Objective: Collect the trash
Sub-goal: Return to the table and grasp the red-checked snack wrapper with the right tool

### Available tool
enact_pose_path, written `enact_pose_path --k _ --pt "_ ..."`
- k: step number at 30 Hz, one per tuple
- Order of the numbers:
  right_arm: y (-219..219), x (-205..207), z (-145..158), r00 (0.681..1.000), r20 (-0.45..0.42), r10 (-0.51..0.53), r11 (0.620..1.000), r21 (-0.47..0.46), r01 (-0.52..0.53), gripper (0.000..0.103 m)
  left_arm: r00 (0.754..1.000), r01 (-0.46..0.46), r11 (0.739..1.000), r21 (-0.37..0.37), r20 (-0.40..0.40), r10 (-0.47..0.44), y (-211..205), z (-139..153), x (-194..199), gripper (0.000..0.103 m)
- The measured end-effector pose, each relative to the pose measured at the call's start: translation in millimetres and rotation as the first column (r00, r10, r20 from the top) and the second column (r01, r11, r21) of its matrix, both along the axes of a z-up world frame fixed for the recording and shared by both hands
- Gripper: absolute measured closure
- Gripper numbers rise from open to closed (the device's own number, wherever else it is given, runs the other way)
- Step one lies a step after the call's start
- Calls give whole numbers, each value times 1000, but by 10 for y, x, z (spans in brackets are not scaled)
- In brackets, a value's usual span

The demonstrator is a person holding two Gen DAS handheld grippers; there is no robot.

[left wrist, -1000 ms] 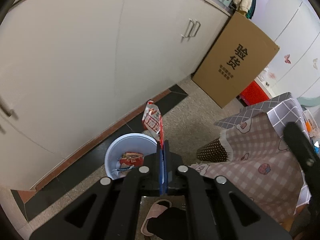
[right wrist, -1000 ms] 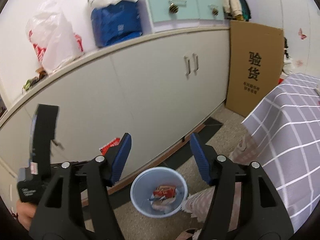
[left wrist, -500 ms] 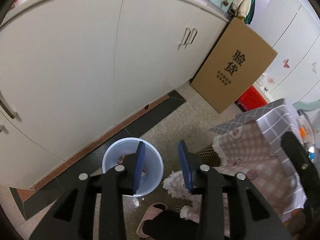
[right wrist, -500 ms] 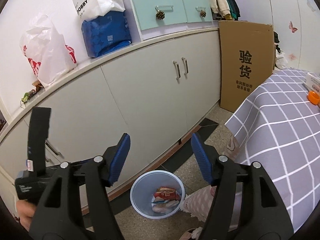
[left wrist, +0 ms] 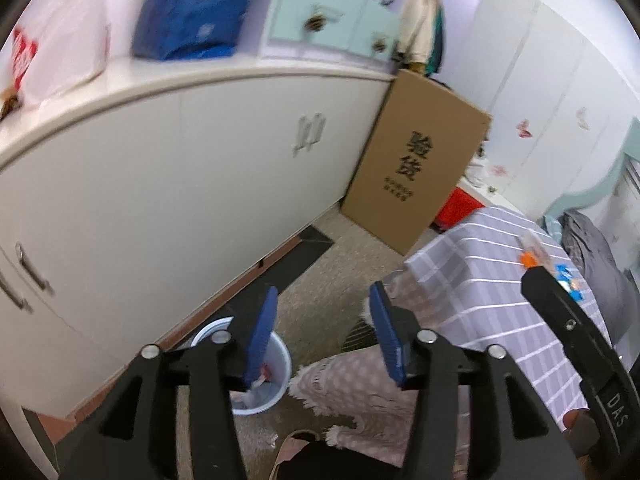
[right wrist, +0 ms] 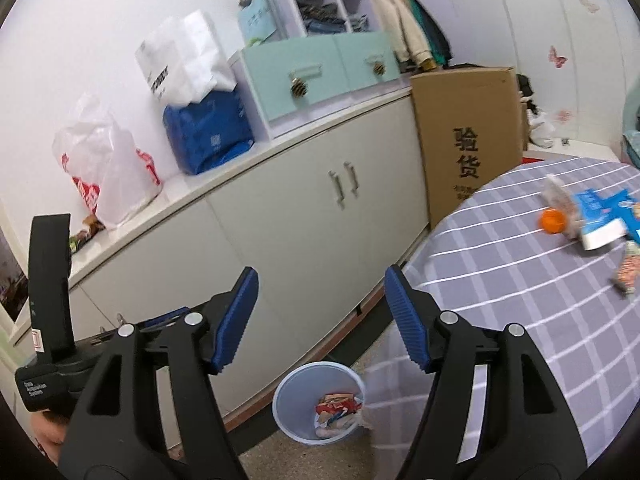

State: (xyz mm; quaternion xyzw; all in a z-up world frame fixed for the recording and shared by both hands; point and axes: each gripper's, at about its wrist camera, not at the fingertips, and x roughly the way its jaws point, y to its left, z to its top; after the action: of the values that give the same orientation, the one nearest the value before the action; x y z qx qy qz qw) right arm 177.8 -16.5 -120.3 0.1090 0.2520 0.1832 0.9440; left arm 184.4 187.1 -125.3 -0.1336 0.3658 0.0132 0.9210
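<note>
A pale blue trash bin (right wrist: pixel 296 392) stands on the floor by the white cabinet, with a red wrapper (right wrist: pixel 338 404) and other scraps inside. In the left wrist view the bin (left wrist: pixel 276 384) shows partly behind my left finger. My left gripper (left wrist: pixel 323 292) is high above the floor, its jaws opening with nothing between them. My right gripper (right wrist: pixel 322 276) is open and empty, above the bin. On the grey checked table (right wrist: pixel 520 320) lie an orange round thing (right wrist: pixel 552 220), a blue-white packet (right wrist: pixel 600 216) and a patterned wrapper (right wrist: pixel 628 268).
White cabinets (right wrist: pixel 300 220) run along the wall, topped with plastic bags (right wrist: pixel 108 168) and teal drawers (right wrist: pixel 312 72). A tall cardboard box (left wrist: pixel 416 160) leans at the cabinet's end. A pink checked cloth (left wrist: pixel 352 392) hangs off the table and a slipper (left wrist: pixel 288 452) lies below.
The left gripper let go of the red-white wrapper over the bin and its jaws spread. Both grippers rose, and their views swung up toward the countertop and table.
</note>
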Motion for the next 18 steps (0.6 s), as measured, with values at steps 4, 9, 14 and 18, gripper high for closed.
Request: enact_pose_path --k 4,9,14,18 --pt "-483 -117 104 996 10 -83 997 -2 83 37 997 67 997 23 31 -68 -496 154 11 44" --pt "-1171 -227 128 978 -5 -209 978 -5 209 37 984 172 984 43 32 -173 -1139 249 37 43" --pt "-1751 -234 14 948 -81 -309 951 -22 308 35 967 250 963 99 26 -254 -1731 265 88 42" --pt "-2044 -206 -112 929 -138 -344 939 -35 343 35 952 302 944 132 7 -306 -2112 225 172 41"
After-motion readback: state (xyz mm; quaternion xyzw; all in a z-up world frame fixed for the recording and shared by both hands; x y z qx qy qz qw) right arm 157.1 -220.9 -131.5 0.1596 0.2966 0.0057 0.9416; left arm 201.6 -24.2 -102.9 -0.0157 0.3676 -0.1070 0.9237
